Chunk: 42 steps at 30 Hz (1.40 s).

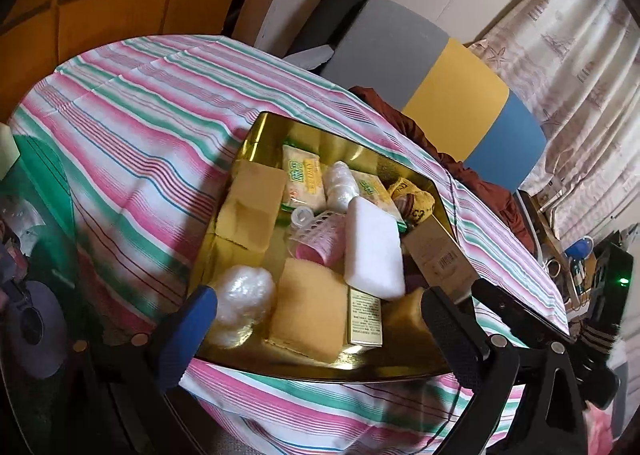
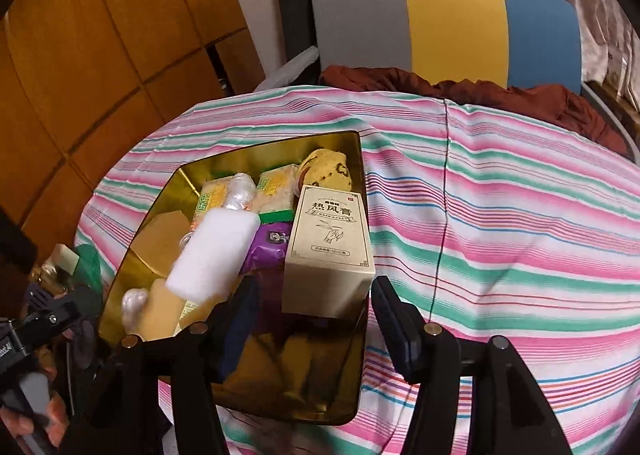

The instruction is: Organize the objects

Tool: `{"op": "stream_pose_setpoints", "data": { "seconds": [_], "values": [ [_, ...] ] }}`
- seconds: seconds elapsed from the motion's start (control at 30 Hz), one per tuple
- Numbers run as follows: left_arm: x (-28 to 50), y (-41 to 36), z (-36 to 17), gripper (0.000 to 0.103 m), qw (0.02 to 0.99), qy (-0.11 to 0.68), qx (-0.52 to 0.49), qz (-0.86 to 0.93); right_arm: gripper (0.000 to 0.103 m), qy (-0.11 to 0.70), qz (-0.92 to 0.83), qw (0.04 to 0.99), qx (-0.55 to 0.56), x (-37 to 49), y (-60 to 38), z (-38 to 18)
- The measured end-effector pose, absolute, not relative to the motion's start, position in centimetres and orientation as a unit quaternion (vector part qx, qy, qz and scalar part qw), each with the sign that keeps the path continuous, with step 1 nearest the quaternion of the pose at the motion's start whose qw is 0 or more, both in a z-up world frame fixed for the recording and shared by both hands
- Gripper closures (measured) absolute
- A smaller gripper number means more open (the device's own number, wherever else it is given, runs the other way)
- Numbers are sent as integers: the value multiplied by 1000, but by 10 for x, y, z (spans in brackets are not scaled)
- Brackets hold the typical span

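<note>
My right fingers (image 2: pixel 312 315) stand apart at the bottom of the right wrist view, and the beige box (image 2: pixel 330 255) sits just beyond them in the gap, its near end between the tips, neither pad pressing on it. The box leans on the right wall of the gold tin (image 2: pixel 120 279), which lies on the striped worktop (image 2: pixel 520 235) at lower left of centre. Left of the box in the tin are a purple packet (image 2: pixel 266 251) and a white foam block (image 2: pixel 214 255) tilted over the other things; further up are two yellow snack packets (image 2: pixel 274 187) and a yellow spotted cloth (image 2: pixel 326 169) in the far corner. In the left wrist view my left fingers (image 1: pixel 316 331) also stand apart at the bottom, empty, over the near edge of the tin. There I see a yellow sponge (image 1: pixel 310 305) between them, a clear plastic wad (image 1: pixel 242 301) by the blue-padded finger, a small green-and-gold box (image 1: pixel 365 317), and a pink hair roller (image 1: pixel 316 241) under the foam block. Beyond the worktop stands a chair back (image 2: pixel 448 23) in grey, yellow and blue, with a dark red cloth (image 2: pixel 480 95) on it. At the lower left of the right wrist view a hand (image 2: pixel 40 419) grips the other tool's handle.
</note>
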<state>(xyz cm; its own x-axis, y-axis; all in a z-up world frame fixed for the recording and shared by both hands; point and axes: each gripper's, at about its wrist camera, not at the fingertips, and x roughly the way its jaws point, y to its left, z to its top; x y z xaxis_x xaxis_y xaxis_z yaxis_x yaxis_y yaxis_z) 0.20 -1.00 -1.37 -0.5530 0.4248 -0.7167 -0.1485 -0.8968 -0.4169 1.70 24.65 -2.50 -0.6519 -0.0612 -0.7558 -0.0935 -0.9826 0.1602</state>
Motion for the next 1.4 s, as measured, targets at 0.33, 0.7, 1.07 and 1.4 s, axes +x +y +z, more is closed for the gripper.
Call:
{"op": "stream_pose_setpoints", "data": {
  "seconds": [0.33, 0.7, 1.07, 1.4],
  "values": [
    [10, 3, -5, 0, 165, -119, -440, 875, 58, 82, 917, -18, -390, -4, 242, -28],
    [10, 6, -4, 0, 110, -89, -439, 887, 69, 79, 909, -23, -409, 12, 239, -27],
    [6, -4, 3, 0, 31, -52, -444, 894, 48, 121, 908, -48, -398, 28, 234, -17],
    [16, 0, 21, 0, -24, -17, -413, 910, 31, 41, 935, 11, -353, 44, 201, 28]
  ]
}}
